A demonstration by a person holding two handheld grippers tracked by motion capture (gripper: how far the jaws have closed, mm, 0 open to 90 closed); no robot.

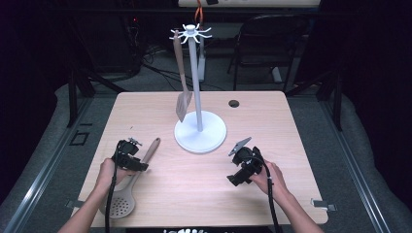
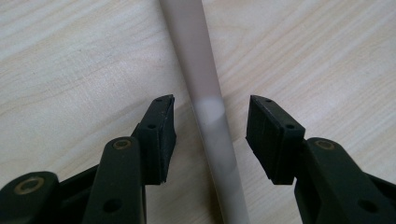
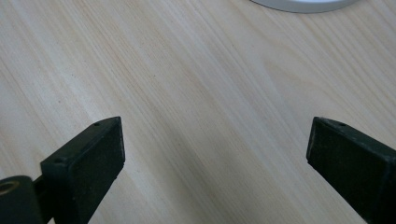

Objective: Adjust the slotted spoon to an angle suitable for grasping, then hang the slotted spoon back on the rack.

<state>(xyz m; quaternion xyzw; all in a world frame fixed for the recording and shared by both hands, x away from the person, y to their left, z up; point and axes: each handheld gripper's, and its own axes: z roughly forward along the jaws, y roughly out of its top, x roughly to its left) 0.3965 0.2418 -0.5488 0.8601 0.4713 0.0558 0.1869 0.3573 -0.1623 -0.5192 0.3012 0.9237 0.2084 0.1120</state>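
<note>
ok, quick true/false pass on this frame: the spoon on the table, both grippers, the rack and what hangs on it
1. The left gripper is clamped on the slotted spoon's handle. False: the handle lies between the jaws, with a gap on each side.
2. The slotted spoon lies flat on the table. True.
3. The right gripper holds a spatula. False: its jaws are wide open over bare table.
4. A spatula hangs from the white rack. True.
5. The rack stands at the table's near left corner. False: it stands near the middle, towards the far edge.
</note>
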